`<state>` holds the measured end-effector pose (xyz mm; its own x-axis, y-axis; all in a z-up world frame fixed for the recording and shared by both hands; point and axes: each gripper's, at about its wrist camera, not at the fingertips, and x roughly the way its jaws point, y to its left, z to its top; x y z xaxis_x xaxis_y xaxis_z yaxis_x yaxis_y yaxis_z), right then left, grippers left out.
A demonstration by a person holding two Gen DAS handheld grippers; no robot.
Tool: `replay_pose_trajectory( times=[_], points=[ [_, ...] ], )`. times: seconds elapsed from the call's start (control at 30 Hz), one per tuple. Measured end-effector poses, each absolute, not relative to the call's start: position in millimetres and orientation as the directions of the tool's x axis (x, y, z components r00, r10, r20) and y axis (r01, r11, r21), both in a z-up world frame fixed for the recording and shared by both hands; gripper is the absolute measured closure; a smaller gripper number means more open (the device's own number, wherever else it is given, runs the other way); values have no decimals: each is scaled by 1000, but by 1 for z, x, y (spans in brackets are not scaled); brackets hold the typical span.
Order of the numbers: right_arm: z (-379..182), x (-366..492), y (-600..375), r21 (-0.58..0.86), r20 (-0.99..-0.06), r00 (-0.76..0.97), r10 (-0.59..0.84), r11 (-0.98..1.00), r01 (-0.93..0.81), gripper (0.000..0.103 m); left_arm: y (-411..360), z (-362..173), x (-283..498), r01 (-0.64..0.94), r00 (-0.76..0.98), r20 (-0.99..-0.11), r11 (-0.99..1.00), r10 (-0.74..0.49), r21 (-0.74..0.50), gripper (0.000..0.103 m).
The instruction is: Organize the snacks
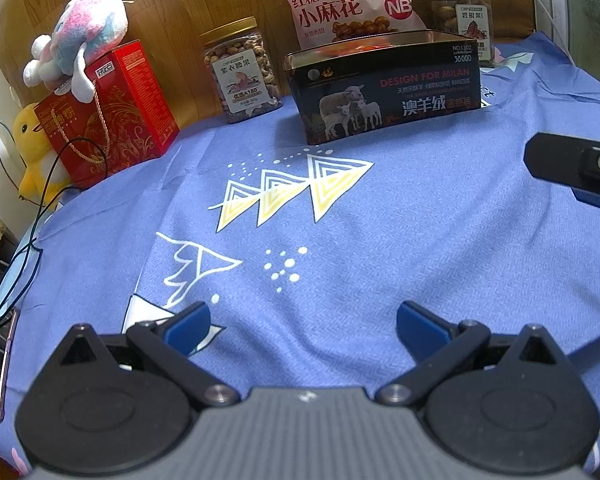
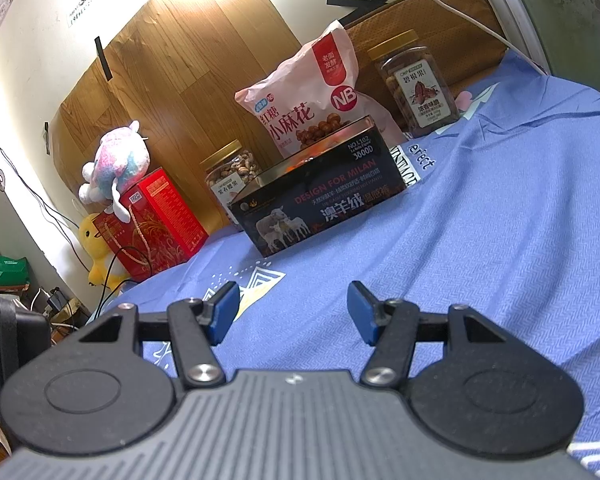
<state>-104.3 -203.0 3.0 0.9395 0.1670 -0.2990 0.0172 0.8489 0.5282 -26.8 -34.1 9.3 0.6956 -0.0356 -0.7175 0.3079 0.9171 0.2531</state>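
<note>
Hovering over the blue cloth (image 1: 380,240), both grippers spread wide and empty, well short of the snacks.

The left gripper (image 1: 303,322) and right gripper (image 2: 293,307) face the open dark tin (image 1: 384,88); behind it lean the pink snack bag (image 1: 348,4), the cashew jar (image 1: 242,70) on its left and the pecan jar (image 2: 416,80) on its right. A reach for the bag could likely tip it, or knock a jar on the soft, wrinkled cloth. The tin's contents are barely visible, just an orange glimpse; the pecan jar is partly hidden in the left view.
</note>
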Motion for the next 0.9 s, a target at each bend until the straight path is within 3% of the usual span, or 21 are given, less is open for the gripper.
replay_pose_trajectory(
  times=[0.9],
  points=[
    [3, -104, -204, 529, -299, 940, 167, 848, 18, 41, -34, 9, -25, 298, 702, -711, 917, -23, 265, 0]
  ],
)
